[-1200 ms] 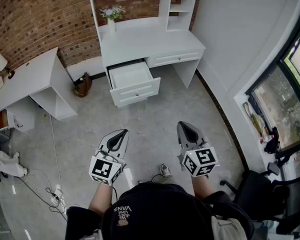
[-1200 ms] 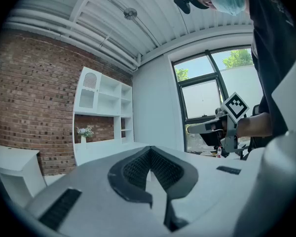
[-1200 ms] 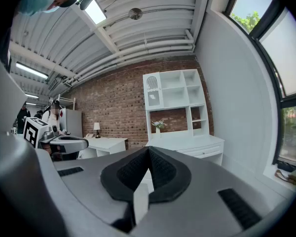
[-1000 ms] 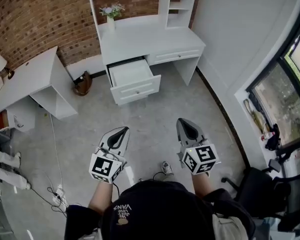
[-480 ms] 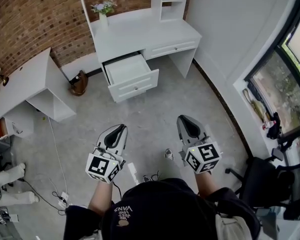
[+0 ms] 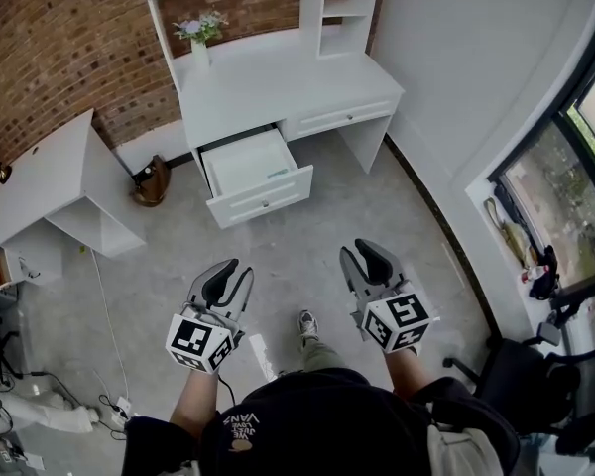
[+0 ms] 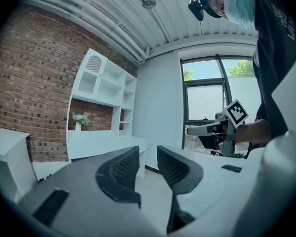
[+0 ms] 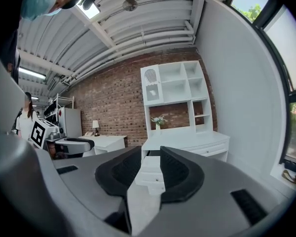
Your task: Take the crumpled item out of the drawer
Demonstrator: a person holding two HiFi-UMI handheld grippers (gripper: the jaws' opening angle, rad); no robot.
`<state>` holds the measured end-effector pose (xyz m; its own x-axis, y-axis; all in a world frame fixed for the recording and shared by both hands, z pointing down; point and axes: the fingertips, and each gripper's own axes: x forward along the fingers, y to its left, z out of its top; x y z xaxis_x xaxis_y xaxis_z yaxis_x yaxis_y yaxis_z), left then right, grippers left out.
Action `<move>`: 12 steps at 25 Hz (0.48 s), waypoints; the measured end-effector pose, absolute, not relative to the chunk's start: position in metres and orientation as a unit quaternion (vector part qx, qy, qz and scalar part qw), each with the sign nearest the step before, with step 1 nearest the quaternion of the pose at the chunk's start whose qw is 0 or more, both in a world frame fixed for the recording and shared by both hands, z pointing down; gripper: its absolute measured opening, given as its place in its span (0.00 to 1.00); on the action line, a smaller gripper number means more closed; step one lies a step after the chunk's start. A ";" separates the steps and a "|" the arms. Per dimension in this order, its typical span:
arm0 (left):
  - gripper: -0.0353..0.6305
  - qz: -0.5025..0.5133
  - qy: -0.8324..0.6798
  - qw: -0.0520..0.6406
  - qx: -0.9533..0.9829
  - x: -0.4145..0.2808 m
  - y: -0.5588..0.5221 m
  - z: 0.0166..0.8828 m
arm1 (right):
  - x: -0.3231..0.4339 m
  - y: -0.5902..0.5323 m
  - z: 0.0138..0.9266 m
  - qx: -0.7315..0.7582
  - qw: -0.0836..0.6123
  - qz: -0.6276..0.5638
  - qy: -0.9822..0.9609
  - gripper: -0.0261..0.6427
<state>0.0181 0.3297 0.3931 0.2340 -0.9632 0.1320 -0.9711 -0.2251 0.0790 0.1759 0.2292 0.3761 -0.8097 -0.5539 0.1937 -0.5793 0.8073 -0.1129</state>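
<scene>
- Clenched a second ago, both pairs of fingers are opening now: left gripper (image 6: pixel 234 272) and right gripper (image 6: pixel 364 256), nothing between either pair.
- Well ahead of the fingers, the drawer (image 6: pixel 250 165) stands pulled out of the desk (image 6: pixel 278 82); I can't make out the crumpled item inside.

desk (image 6: pixel 278 82): flower vase (image 6: pixel 199 46) on top, drawer (image 6: pixel 246 162) open | floor (image 6: pixel 307 236): brown object (image 6: pixel 151 181)

"VANS" on black cap (image 6: pixel 307 416) (upside down)
</scene>
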 end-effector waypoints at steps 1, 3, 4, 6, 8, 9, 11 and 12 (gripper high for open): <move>0.19 0.028 -0.620 0.074 0.781 0.015 0.318 0.393 | 0.173 0.216 0.377 0.297 0.077 0.084 -0.948 0.19; 0.21 0.028 -0.624 0.077 0.777 0.009 0.294 0.393 | 0.167 0.191 0.378 0.292 0.080 0.085 -0.949 0.19; 0.22 0.027 -0.627 0.078 0.775 0.007 0.282 0.393 | 0.165 0.178 0.379 0.289 0.081 0.085 -0.950 0.19; 0.23 0.027 -0.632 0.079 0.770 0.001 0.258 0.391 | 0.161 0.152 0.379 0.286 0.081 0.086 -0.951 0.19; 0.24 0.027 -0.636 0.082 0.767 -0.002 0.235 0.391 | 0.159 0.127 0.378 0.284 0.080 0.085 -0.952 0.19; 0.24 0.027 -0.638 0.083 0.765 -0.003 0.224 0.391 | 0.159 0.115 0.379 0.283 0.079 0.084 -0.952 0.20; 0.24 0.030 -0.643 0.084 0.761 -0.005 0.204 0.392 | 0.158 0.092 0.380 0.282 0.078 0.086 -0.952 0.20; 0.24 0.031 -0.645 0.084 0.759 -0.006 0.195 0.392 | 0.158 0.082 0.381 0.282 0.077 0.088 -0.952 0.20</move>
